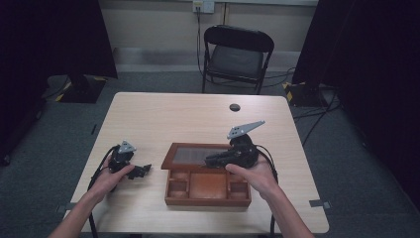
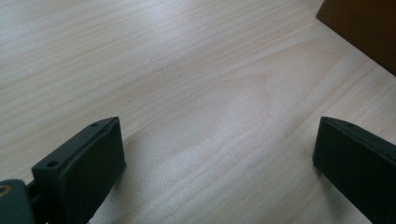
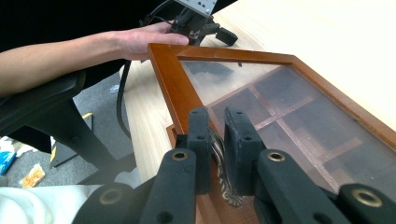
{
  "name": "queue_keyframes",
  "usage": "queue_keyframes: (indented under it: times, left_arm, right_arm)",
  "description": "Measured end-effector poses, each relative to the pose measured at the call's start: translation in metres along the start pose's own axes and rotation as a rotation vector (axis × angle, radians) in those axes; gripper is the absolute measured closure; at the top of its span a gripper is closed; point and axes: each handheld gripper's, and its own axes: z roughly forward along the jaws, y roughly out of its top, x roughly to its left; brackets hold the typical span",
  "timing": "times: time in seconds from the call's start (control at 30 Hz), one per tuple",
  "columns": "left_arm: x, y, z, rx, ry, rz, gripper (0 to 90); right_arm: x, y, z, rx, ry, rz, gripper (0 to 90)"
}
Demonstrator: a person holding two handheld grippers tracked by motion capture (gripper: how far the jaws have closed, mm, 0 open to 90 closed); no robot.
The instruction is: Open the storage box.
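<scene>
At the left of the high view, the person's left hand (image 1: 110,177) holds the left gripper (image 1: 140,171) low over the light wooden table (image 1: 163,114), just left of the box and pointing toward it. In the left gripper view its two black jaws stand wide apart with bare tabletop between them, and a corner of the brown box shows at the far right.

In the middle, toward the near edge, sits a wooden box (image 1: 208,197). Its tray is split into small compartments on the left and right and a wider one in the centre; all that can be seen of them look empty. The glass-paned lid (image 1: 194,155) is raised partway, hinged along the far side.

In the right gripper view, the right gripper (image 3: 218,140) has its jaws closed on a small ornate metal clasp (image 3: 221,161) on the front edge of the lid's wooden frame. Through the glass the compartment dividers are visible below. The right hand (image 1: 257,176) holds this gripper over the right part of the box.

On the floor beyond the table stands a black chair (image 1: 236,54).
</scene>
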Motion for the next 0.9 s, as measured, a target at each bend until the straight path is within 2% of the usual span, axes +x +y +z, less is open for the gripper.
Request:
queue_keyframes:
  times: [0.53, 0.9]
  left_arm:
    - [0.000, 0.000, 0.000, -0.001, -0.001, -0.007, 1.4]
    - [0.000, 0.000, 0.000, 0.004, 0.002, 0.007, 1.4]
  right_arm:
    - [-0.003, 0.007, -0.003, -0.015, -0.005, 0.008, 81.7]
    - [-0.006, 0.012, -0.005, -0.026, -0.005, 0.012, 81.7]
